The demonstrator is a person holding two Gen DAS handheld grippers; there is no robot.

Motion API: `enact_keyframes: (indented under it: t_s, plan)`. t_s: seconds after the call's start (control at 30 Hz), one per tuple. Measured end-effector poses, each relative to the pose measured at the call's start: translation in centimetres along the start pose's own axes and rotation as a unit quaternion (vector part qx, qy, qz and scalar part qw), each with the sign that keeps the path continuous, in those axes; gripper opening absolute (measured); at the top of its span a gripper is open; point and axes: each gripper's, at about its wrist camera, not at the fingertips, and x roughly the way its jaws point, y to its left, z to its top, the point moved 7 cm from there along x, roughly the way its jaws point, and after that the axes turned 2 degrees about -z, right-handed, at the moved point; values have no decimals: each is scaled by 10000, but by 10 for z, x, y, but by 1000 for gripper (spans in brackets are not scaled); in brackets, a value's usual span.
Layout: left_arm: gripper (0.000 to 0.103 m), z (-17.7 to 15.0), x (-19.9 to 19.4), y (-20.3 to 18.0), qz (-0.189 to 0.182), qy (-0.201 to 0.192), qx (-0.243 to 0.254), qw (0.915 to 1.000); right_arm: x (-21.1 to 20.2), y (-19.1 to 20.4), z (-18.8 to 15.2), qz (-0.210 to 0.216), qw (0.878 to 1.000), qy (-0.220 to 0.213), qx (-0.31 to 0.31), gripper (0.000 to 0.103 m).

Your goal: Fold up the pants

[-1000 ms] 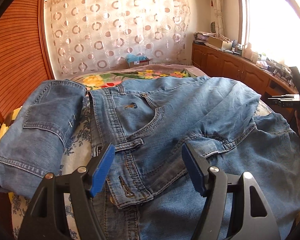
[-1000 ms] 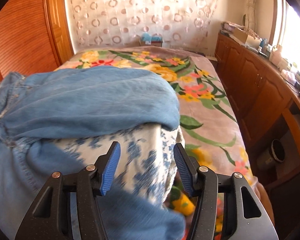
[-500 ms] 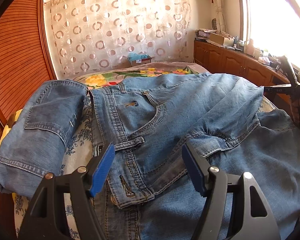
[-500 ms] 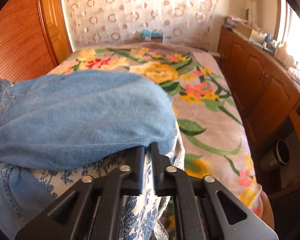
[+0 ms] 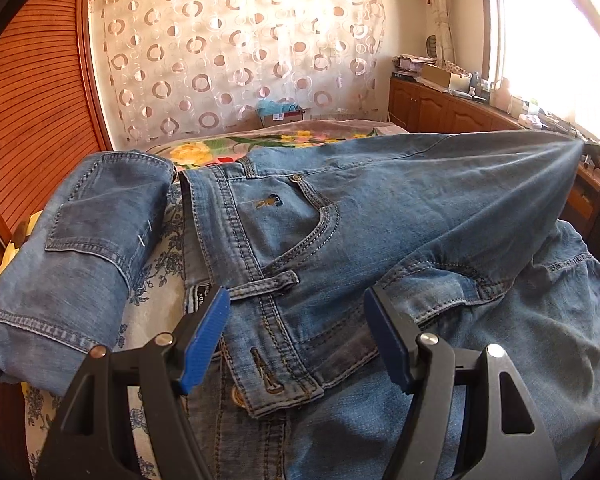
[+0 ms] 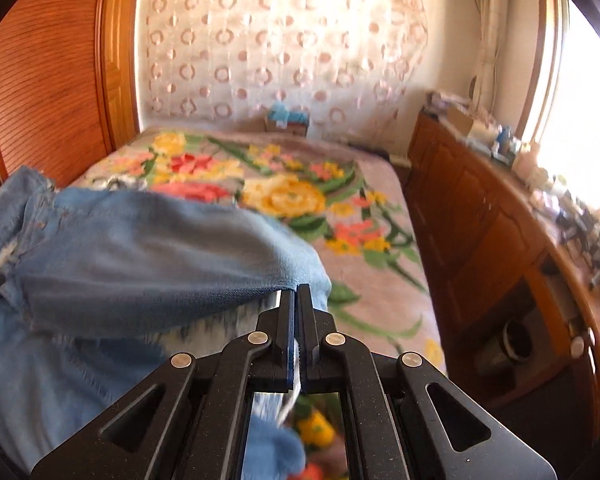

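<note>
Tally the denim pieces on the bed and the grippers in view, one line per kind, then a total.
Folded jeans: 1
Unfolded jeans, one edge pinched and lifted: 1
Grippers: 2, the left gripper with jaws apart over the waistband, the right gripper with jaws shut on the unfolded jeans
Total: 4

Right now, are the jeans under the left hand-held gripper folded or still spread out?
Spread out, not folded: the jeans lie open, waistband and front pocket showing, and one edge is pulled up to the right.
</note>
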Motion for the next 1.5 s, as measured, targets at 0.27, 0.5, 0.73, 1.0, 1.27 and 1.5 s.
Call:
enact_keyframes:
  t_s: [0.27,0.5,0.73,1.0,1.27,1.5]
  plan:
    - [69,-1,4,3,1,51,-3,10000,28,-19,-72,-15,9950,849,525,24]
    - [69,-1,7,2,12,97,13,10000,32,-29,-51,145,9957,442,805,38]
    - [69,14,1,14,-270,146,-208,9993,76,6,-14,610,9959,310,593,39]
    - [69,56,22,52,88,236,-82,9996,116,52,17,1079,9935,327,151,46]
    - [49,70,73,78,154,539,-112,9984,147,84,37,1288,9902,488,-250,48]
    - [43,65,105,86,8,867,-253,9959,165,105,43,1563,9850,601,-407,48]
